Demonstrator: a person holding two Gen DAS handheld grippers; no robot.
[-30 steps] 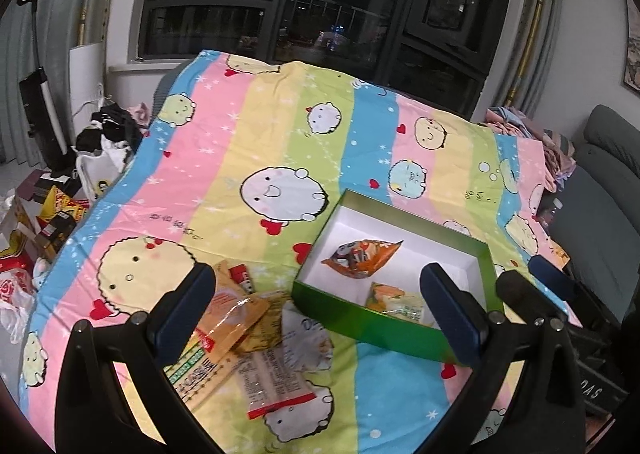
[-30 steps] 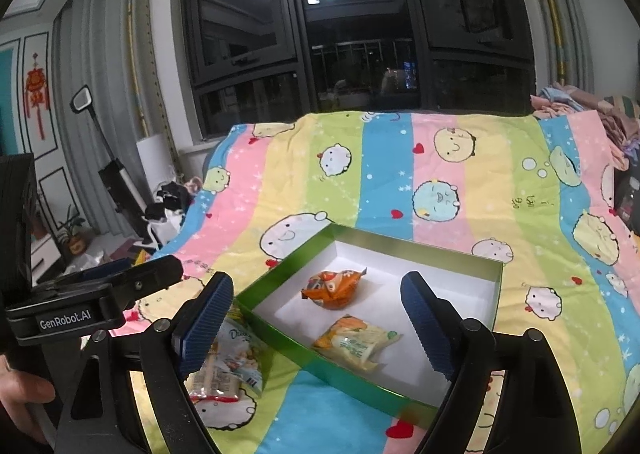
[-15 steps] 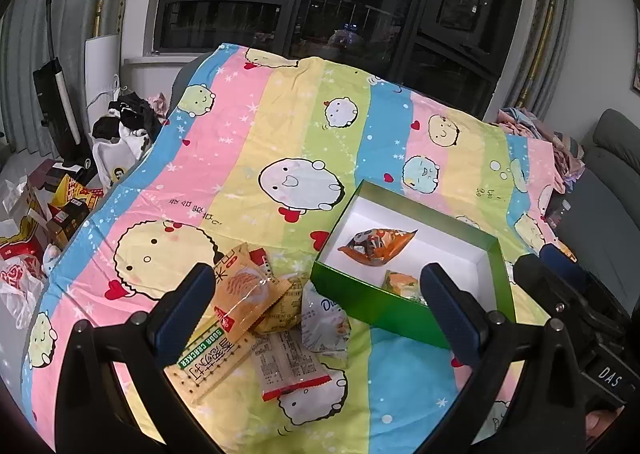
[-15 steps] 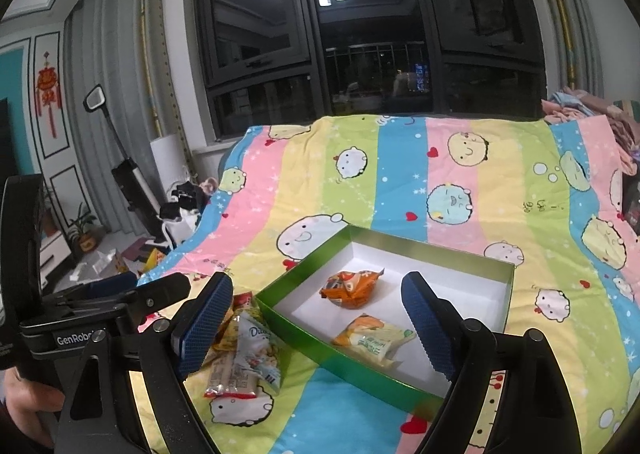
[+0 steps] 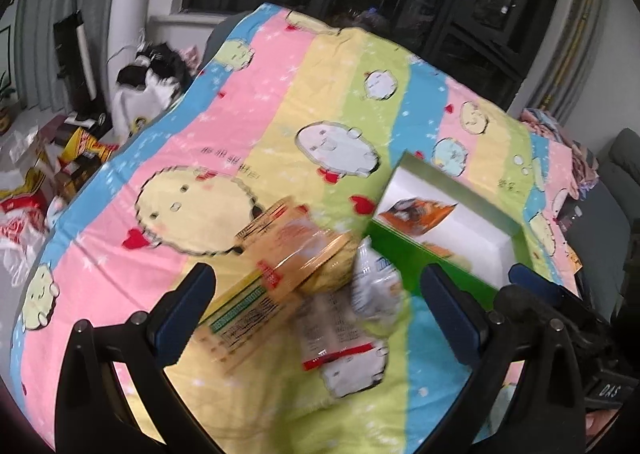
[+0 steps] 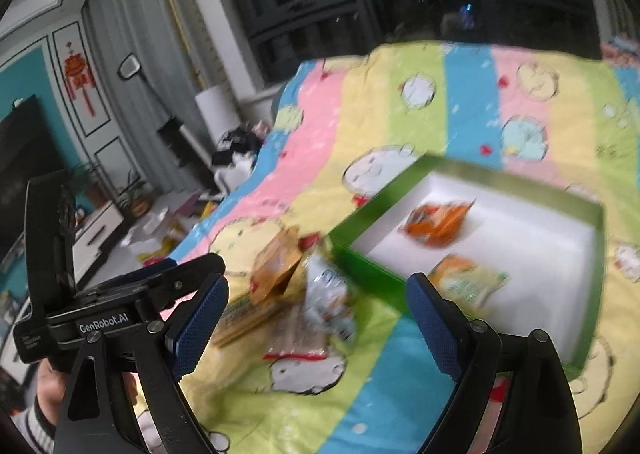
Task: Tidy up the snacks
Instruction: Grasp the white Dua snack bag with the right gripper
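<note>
Since the earlier frame both views had dropped toward the loose snack packets (image 5: 320, 286), which appeared nearer. The left tongs (image 5: 316, 302) and right tongs (image 6: 316, 314) stood apart, empty, the right just opening. "GenRobot.AI" was readable. The green box (image 6: 368, 274) beside the packets held an orange crinkled packet (image 6: 436, 223).

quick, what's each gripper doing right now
left gripper: open, holding nothing, above the loose snack packets.
right gripper: open, jaws just widened, nothing between them.
</note>
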